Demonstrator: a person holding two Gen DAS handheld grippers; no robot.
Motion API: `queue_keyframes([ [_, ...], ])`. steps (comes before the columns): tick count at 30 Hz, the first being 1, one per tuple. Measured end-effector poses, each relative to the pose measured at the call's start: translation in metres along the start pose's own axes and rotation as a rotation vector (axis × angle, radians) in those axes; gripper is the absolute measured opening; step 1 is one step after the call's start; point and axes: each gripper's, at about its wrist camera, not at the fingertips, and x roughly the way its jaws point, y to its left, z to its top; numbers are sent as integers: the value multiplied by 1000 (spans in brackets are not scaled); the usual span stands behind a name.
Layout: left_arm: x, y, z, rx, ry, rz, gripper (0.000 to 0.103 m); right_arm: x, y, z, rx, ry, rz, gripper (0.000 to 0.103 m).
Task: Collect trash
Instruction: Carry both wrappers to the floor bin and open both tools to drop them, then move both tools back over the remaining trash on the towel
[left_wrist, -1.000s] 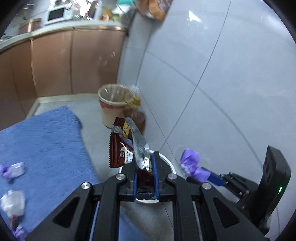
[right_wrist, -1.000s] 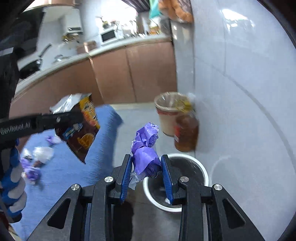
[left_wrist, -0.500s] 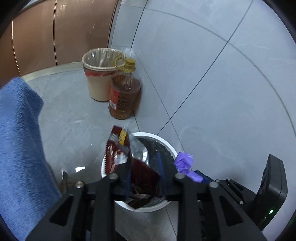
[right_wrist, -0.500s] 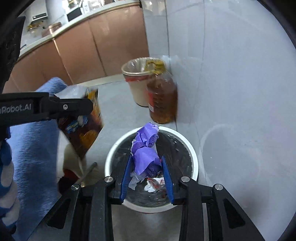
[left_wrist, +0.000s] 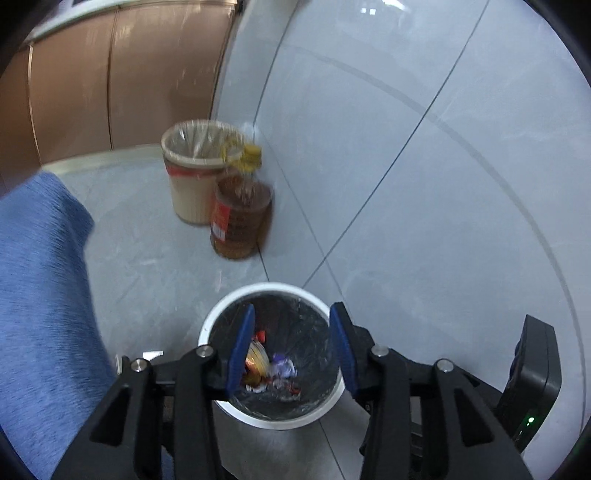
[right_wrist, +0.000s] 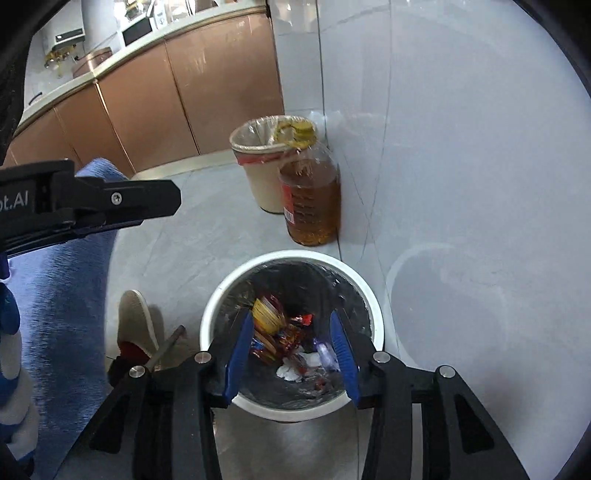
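Left wrist view: your left gripper (left_wrist: 291, 345) has just been opening, nothing between its jaws; right gripper (right_wrist: 293, 352) likewise, jaws released. Both hang over the white round bin with black liner (left_wrist: 225, 314); crumpled snack wrappers (right_wrist: 280, 332) lie inside. Lift straight up, clear of the rim. Beyond: amber oil bottle (left_wrist: 238, 221), beige lined basket (left_wrist: 188, 192).

Two bins: one white bin (right_wrist: 375, 306) holding several wrappers (right_wrist: 269, 317), one beige bin (right_wrist: 258, 184). One oil bottle (right_wrist: 312, 199). Two hand-held grippers.
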Motion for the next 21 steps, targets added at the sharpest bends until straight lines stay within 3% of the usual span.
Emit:
queue_keyframes([
  [4, -49, -3, 1, 3, -110, 2, 40, -34, 16, 7, -30, -65, 14, 41],
  [11, -131, -9, -6, 24, -200, 33, 41, -112, 42, 19, -68, -215, 42, 43],
  [21, -259, 5, -39, -14, -382, 142, 57, -227, 93, 20, -179, -418, 125, 48],
])
